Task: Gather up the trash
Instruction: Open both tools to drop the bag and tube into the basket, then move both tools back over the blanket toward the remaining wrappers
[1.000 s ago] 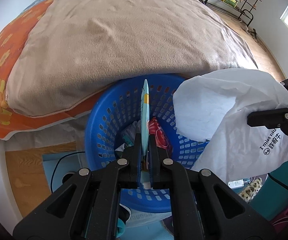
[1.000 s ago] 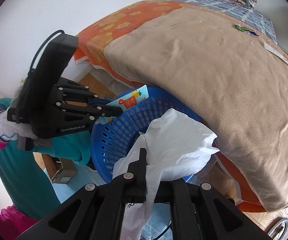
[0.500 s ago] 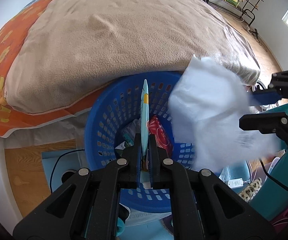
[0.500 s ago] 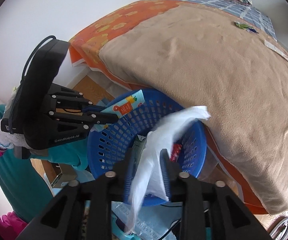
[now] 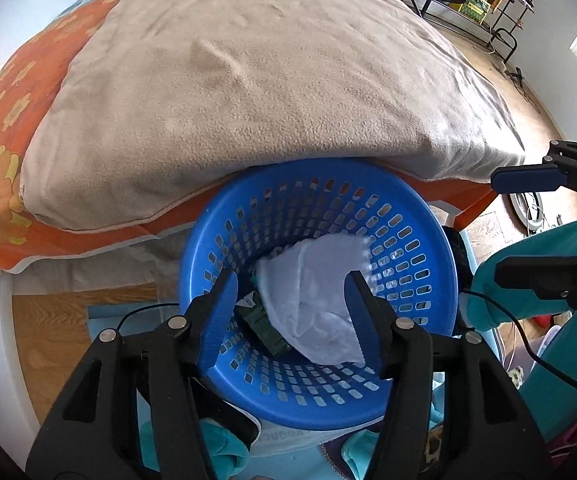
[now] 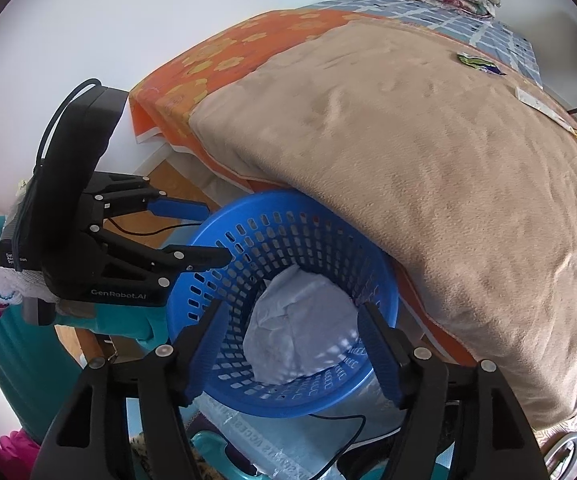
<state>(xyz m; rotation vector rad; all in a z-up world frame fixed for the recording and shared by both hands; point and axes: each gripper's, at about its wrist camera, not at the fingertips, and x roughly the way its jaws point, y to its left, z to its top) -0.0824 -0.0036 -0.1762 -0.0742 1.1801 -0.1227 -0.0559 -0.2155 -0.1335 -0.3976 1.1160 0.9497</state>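
both grippers, left gripper (image 5: 292, 288) and right gripper (image 6: 292, 318), spread empty; white bag (image 5: 312, 300) hides most basket (image 5: 416, 216) contents.

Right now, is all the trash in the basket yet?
Not all. The white bag and a dark green packet lie in the blue basket. The left gripper and right gripper are open, holding nothing. A green wrapper and a white wrapper wait on the tan blanket.
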